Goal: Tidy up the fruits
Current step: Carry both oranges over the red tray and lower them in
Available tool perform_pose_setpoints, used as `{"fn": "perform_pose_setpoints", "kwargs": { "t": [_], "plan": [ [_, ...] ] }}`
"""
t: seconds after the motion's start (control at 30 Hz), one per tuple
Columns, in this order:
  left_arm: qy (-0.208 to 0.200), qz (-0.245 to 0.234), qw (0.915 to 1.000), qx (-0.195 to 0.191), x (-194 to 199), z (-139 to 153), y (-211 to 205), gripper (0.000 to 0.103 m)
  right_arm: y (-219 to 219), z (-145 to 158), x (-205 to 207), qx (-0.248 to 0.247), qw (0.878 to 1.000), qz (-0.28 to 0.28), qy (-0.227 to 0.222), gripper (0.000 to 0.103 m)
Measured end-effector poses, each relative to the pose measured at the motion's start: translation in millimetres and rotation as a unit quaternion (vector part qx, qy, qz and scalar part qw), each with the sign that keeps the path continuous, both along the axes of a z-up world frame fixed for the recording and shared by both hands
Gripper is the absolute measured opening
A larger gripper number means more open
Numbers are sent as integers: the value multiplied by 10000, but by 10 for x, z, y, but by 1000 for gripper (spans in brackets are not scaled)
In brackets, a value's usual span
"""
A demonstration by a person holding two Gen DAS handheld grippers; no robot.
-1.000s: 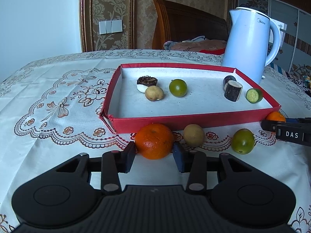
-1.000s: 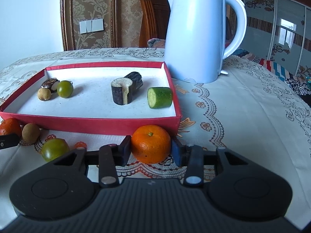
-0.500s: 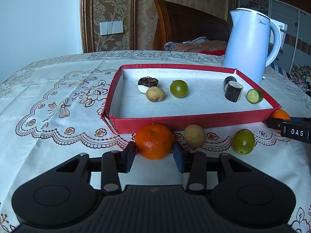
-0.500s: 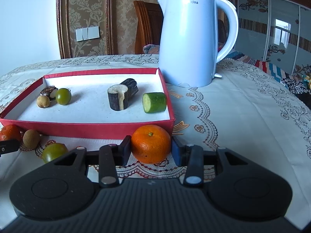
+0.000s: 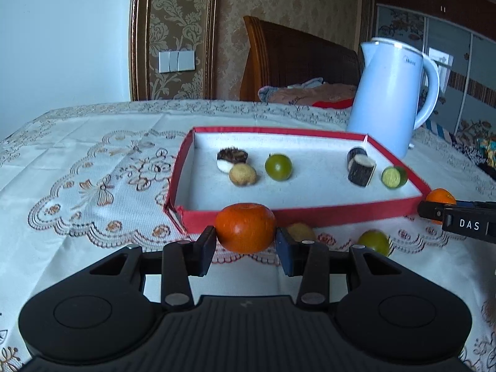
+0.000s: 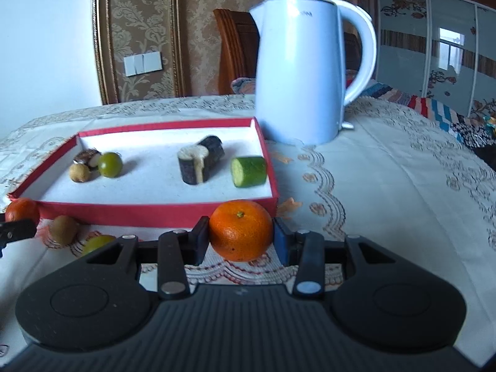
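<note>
My left gripper (image 5: 245,241) is shut on an orange (image 5: 245,228) and holds it above the cloth, just in front of the red tray (image 5: 310,214). My right gripper (image 6: 241,237) is shut on a second orange (image 6: 241,230), lifted near the tray's (image 6: 155,209) right front corner. The tray holds a green fruit (image 5: 278,167), a brown fruit (image 5: 242,174), a dark-and-white piece (image 5: 231,157), a dark cane chunk (image 5: 361,170) and a cucumber piece (image 5: 393,177). A brown fruit (image 6: 63,230) and a green fruit (image 5: 373,241) lie on the cloth before the tray.
A pale blue electric kettle (image 6: 303,71) stands on the table behind the tray's right end. A lace tablecloth (image 5: 93,192) covers the table. A wooden chair (image 5: 288,62) stands beyond the far edge. The right gripper's body (image 5: 465,223) shows at the left view's right edge.
Both grippers have risen with their oranges, lifting them off the cloth. The tray and the loose fruits have not moved.
</note>
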State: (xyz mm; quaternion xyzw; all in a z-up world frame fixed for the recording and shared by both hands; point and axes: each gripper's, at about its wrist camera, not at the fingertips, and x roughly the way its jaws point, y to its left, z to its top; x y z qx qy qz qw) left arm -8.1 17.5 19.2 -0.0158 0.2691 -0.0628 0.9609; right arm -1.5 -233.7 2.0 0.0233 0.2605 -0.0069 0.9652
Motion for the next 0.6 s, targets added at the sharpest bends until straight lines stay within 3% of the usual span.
{"fn": "perform_pose_setpoints", "kwargs": {
  "t": [0.27,0.6],
  "plan": [
    [-228,101,9997,21,242,251,-86,37,130,319,157,-132,9991,69,-385,40],
    [-56,195,9993,315,581,109,-220,32,317,146,580,-128,9998,140,-48,40]
  ]
}}
